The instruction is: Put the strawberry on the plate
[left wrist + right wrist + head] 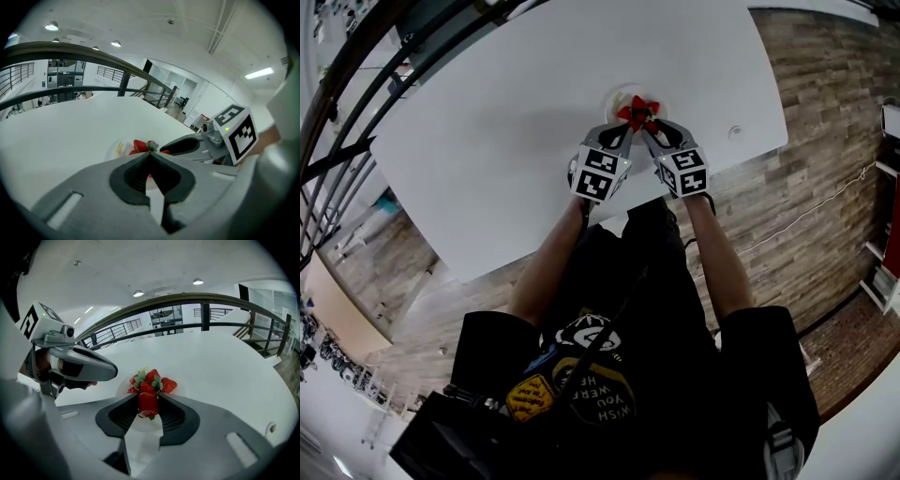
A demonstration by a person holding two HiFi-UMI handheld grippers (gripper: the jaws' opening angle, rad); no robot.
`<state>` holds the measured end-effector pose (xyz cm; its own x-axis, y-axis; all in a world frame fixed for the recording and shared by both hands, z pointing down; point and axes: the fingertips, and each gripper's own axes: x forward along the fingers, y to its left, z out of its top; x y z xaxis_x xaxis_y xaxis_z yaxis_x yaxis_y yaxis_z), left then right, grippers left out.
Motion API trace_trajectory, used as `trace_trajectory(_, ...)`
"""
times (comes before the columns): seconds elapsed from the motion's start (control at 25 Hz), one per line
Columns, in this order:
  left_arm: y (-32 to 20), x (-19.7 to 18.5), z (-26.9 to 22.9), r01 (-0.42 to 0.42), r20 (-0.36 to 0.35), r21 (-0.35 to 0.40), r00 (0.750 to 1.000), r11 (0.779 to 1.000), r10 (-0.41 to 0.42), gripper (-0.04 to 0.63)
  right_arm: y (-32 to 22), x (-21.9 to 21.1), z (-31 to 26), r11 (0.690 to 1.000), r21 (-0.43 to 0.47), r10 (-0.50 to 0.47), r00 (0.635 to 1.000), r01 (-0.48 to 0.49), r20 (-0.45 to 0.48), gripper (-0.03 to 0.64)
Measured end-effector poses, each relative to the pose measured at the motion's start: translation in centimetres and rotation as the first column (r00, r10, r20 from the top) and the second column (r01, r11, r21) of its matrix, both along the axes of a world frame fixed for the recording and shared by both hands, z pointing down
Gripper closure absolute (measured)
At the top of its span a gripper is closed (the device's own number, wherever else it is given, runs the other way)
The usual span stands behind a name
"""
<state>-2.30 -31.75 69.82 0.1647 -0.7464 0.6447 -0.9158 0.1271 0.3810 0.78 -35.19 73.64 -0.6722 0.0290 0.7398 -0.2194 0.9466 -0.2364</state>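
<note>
White table (487, 141), wood floor (825, 141) past its far edge. White plate (617, 96) sits mid-table toward the far side, with a small pile of berries (637, 112) with green tops on it. Both grippers converge on it with their tips just beside each other. Right gripper (148, 397): jaws part-way open and clamped on a strawberry (148, 405), one pad against each side, berry upright between the tips. The held berry sits at the near edge of the plate (179, 391), right in front of the pile (152, 379) and apparently against it. Can't tell if its underside is on the plate or just above. Left gripper (150, 155): jaw tips closed together, nothing gripped. A sliver of red shows through the gap behind the tips, with the plate (112, 152) and the berries (140, 146) just beyond. From the head view, left gripper (628, 128) comes in from the left and right gripper (651, 125) from the right, both angled down at the plate. Dark curved railing (201, 298) runs behind the table.
</note>
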Motion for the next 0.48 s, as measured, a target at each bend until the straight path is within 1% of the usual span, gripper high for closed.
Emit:
trace_trajectory(0.16, 0.0, -0.4, 0.2, 0.021, -0.018, 0.002, 1.000, 1.000, -0.021, 0.594, -0.1, -0.1, 0.7, 0.999, 0.018, -0.027, 0.999, 0.027, -0.020, 0.479)
trace_trajectory(0.36, 0.0, -0.6, 0.1, 0.033, -0.031, 0.002, 0.999, 0.999, -0.033, 0.594, 0.2, -0.1, 1.2, 0.994, 0.065, -0.090, 0.995, 0.093, -0.044, 0.479)
trace_trajectory(0.48, 0.2, -0.7, 0.0, 0.037, -0.033, 0.007, 0.999, 0.999, -0.036, 0.594, 0.1, 0.1, 1.5, 0.992, 0.078, -0.100, 0.993, 0.104, -0.060, 0.479)
